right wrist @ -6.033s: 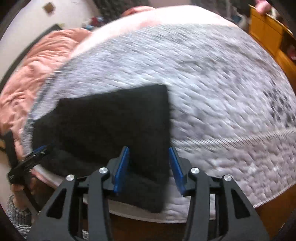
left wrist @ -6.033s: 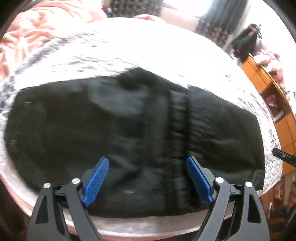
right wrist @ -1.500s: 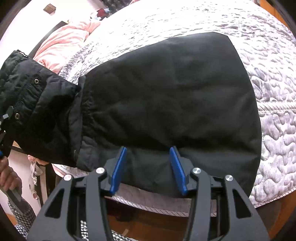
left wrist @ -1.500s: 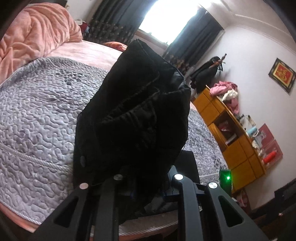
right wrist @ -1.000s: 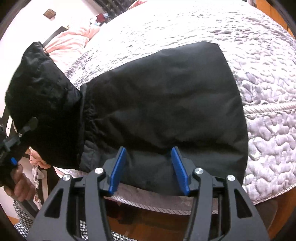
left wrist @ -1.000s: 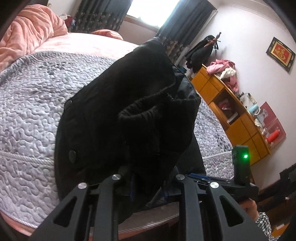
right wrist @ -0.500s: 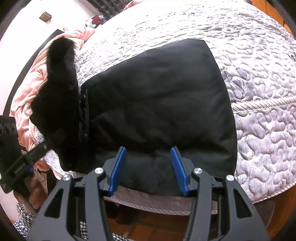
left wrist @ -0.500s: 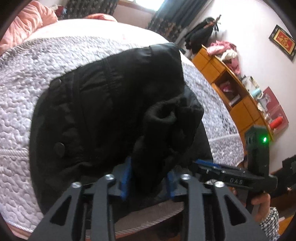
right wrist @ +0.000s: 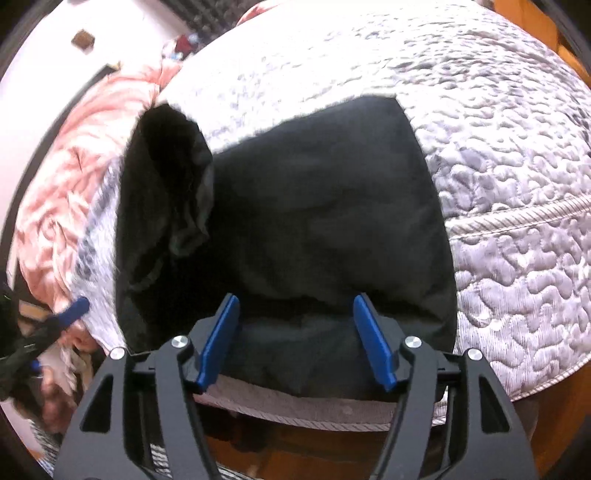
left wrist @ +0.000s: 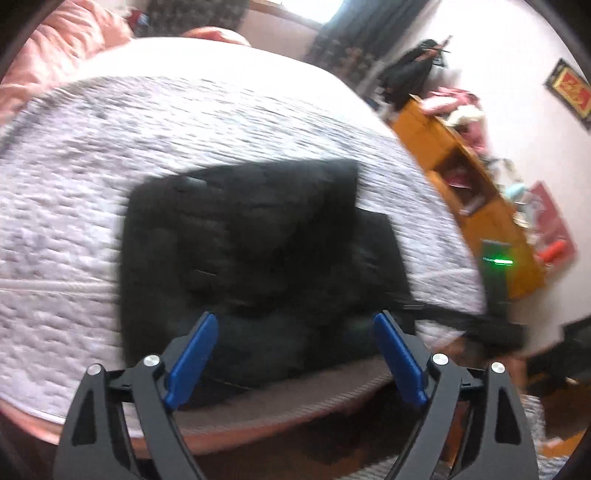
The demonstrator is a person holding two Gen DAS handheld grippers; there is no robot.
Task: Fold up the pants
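- Lying near the front edge of the bed (left wrist: 74,229), the black pants (left wrist: 258,251) form a thick folded bundle, one layer stacked on another.
- From the left wrist view the top layer sits slightly askew, so a lower layer pokes out to the right; the picture is blurred, so finer detail is lost.
- From the right wrist view the pants (right wrist: 317,221) look smooth and padded on the broad right part, while the left part is rumpled and bulges upward with an open dark fold.
- The left gripper (left wrist: 291,358) is released: its blue jaws are spreading wide, just above the near edge of the bundle, pressing on nothing.
- The right gripper (right wrist: 295,339) is also let go, jaws opening, the near hem of the pants between them but not pinched.
- The quilt (right wrist: 517,184) is pale grey with a wavy stitched pattern and a corded seam.
- A pink blanket (right wrist: 74,155) is heaped on the bed's far left.
- An orange cabinet (left wrist: 461,177) with cluttered shelves stands by the wall, dark curtains (left wrist: 354,33) hang at the window, and a framed picture (left wrist: 569,92) hangs on the wall.
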